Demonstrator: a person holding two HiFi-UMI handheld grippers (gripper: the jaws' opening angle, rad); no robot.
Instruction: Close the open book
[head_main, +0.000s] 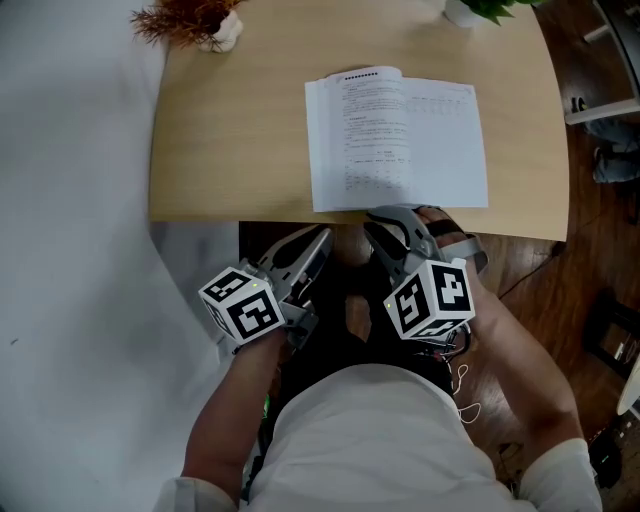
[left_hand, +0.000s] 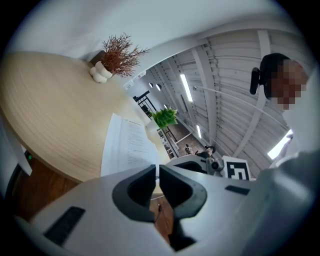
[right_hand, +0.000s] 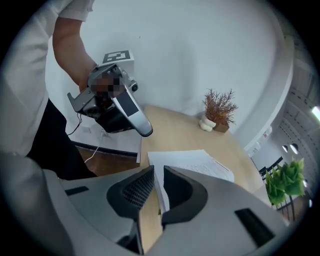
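Open book (head_main: 398, 142): lies flat on the desk (head_main: 235, 140), pages up, spread just inside the desk's near edge and to the right of its middle; printed lines show on the left page.
Right hand-held gripper (head_main: 392, 222): its tips sit at the near edge of the open book, right where the pages meet the desk's front edge; the marker cube and the hand are behind it, off the desk.
Right jaws: in the right gripper view (right_hand: 159, 182) they are drawn in to a thin slit, and the white near edge of the pages runs into that slit, so they appear pinched on it; a strip of desk wood shows lower in the gap.
Left hand-held gripper (head_main: 320, 240): held below and in front of the desk's edge, left of the right one, near the book's left corner but apart from it.
Left jaws: in the left gripper view (left_hand: 157, 175) they are almost together with nothing between them; the open book (left_hand: 127, 147) lies beyond the tips, up on the desk.
Dried plant (head_main: 190, 20): at the far left corner of the desk, well apart from the book.
Green plant (head_main: 488, 8): at the far edge, beyond the book's right page.
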